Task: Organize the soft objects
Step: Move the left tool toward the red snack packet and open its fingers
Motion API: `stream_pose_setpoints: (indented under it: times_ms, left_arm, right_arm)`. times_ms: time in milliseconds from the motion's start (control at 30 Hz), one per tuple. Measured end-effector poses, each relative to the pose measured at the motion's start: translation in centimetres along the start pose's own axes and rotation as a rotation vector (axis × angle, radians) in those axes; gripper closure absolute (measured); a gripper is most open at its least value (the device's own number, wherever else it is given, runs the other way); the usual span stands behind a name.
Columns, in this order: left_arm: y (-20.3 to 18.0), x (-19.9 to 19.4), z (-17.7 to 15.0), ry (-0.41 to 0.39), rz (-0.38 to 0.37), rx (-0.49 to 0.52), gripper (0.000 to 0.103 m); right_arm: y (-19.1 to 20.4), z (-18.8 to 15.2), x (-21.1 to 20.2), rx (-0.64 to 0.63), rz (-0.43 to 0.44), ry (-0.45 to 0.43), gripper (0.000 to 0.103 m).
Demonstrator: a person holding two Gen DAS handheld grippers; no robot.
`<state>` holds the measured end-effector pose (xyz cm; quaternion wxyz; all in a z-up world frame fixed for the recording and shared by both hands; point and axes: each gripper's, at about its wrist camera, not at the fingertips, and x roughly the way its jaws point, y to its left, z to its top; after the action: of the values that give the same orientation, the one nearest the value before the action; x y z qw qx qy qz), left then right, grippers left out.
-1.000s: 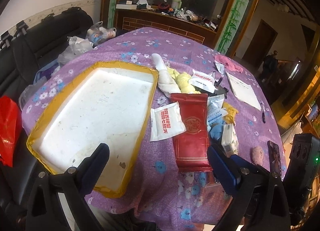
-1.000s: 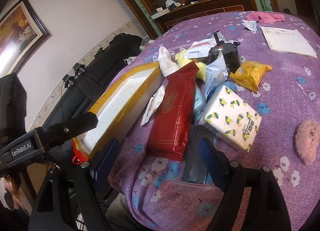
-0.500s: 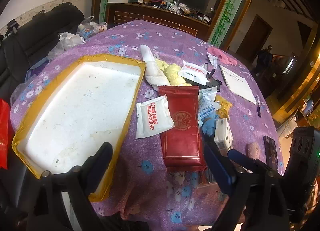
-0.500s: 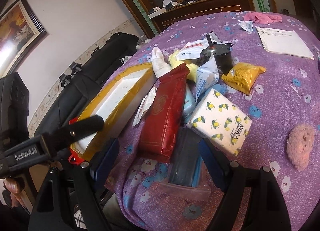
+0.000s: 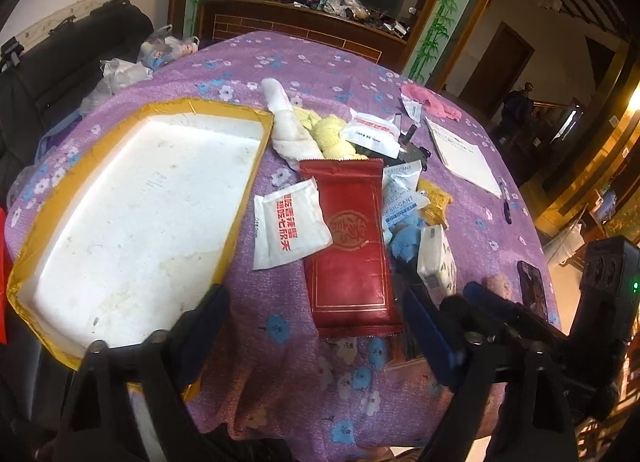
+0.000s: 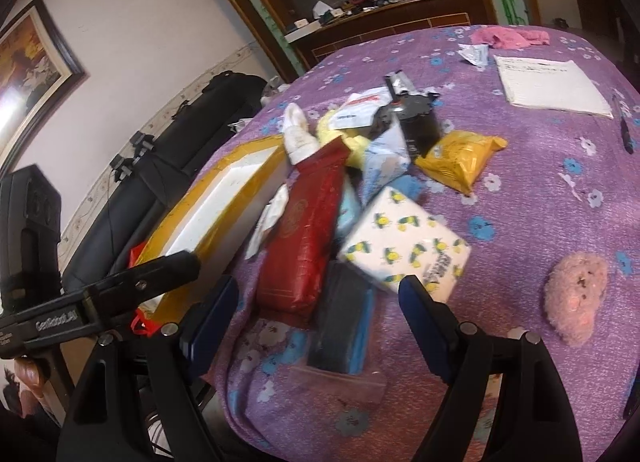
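Note:
A heap of soft packets lies on the purple flowered tablecloth: a red pouch (image 5: 347, 246) (image 6: 307, 229), a white sachet with red print (image 5: 289, 227), a lemon-print tissue pack (image 6: 404, 244), a yellow packet (image 6: 460, 159), a white rolled towel (image 5: 286, 125) and a yellow cloth (image 5: 332, 133). A pink fluffy toy (image 6: 576, 296) lies apart at the right. A white foam tray with a yellow rim (image 5: 60, 197) is at the left. My left gripper (image 5: 316, 332) is open above the table's near edge, in front of the red pouch. My right gripper (image 6: 318, 322) is open over a dark flat pack (image 6: 340, 330).
A notepad (image 6: 550, 85), a pen (image 6: 624, 129) and a pink cloth (image 6: 508, 35) lie at the far right. A black can (image 6: 416, 121) stands in the heap. A phone (image 5: 532, 290) lies near the right edge. A black sofa (image 5: 60, 49) flanks the left.
Both grippers have drifted slightly with the views shifting; the left view has moved right so the pouch sits more central. Both stay open and empty. No object has moved.

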<state>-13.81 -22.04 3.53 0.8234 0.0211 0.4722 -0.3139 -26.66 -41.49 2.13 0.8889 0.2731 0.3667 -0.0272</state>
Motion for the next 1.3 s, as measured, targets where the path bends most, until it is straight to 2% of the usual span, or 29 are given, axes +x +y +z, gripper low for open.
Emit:
stream_pose_setpoints:
  times_ms: [100,267,500,667,767,833,900,933,967,1000,1033,1133,1200,1233,1300]
  left_arm:
    - [0.1,0.9,-0.2,0.041,-0.019,-0.008,0.018]
    - [0.0,2.1,-0.1,0.064,-0.046,-0.026,0.018]
    - [0.7,4.3,2.3,0.098,-0.044,-0.091,0.018]
    - [-0.5,6.8,4.2,0.107,0.016,-0.009,0.018]
    - [-0.7,8.9,5.0,0.148,0.078,0.043,0.018]
    - [-0.8,9.5,5.0,0.137,0.117,0.095,0.018]
    - [-0.3,9.6,5.2,0.116,0.118,0.107,0.019]
    - [0.1,9.5,5.3,0.110,0.115,0.097,0.023]
    - [0.5,9.5,5.4,0.098,0.119,0.095,0.031]
    - [0.8,9.5,5.5,0.094,0.145,0.112,0.036]
    - [0.8,9.4,5.4,0.097,0.158,0.121,0.045]
    - [0.6,9.3,4.9,0.099,0.153,0.138,0.047]
    - [0.5,9.4,4.8,0.091,0.172,0.160,0.054]
    - [0.6,9.6,4.7,0.085,0.188,0.163,0.063]
    - [0.3,9.9,4.7,0.087,0.231,0.203,0.066]
  right_arm:
    - [-0.5,0.4,-0.3,0.012,-0.016,-0.015,0.021]
    - [-1.6,1.3,-0.3,0.002,-0.081,-0.031,0.021]
    - [-3.5,2.2,1.1,0.063,-0.072,0.009,0.017]
    - [-3.1,2.5,2.3,0.048,-0.104,0.028,0.016]
    - [-2.7,2.5,2.8,0.025,-0.131,0.034,0.016]
    - [-2.7,2.5,2.9,0.016,-0.150,0.030,0.016]
    - [-2.8,2.3,3.0,0.016,-0.159,0.036,0.017]
    - [-2.9,2.2,3.0,0.021,-0.154,0.040,0.017]
    - [-2.9,2.1,3.0,0.022,-0.147,0.042,0.016]
    - [-2.8,2.0,3.0,0.021,-0.142,0.043,0.016]
    - [-2.8,2.0,3.0,0.017,-0.141,0.042,0.016]
    - [-2.7,1.7,3.1,0.015,-0.145,0.042,0.016]
    - [-2.7,1.5,3.2,0.023,-0.160,0.046,0.016]
    - [-2.8,1.4,3.3,0.030,-0.172,0.048,0.016]
    - [-3.1,1.2,3.4,0.046,-0.175,0.055,0.016]
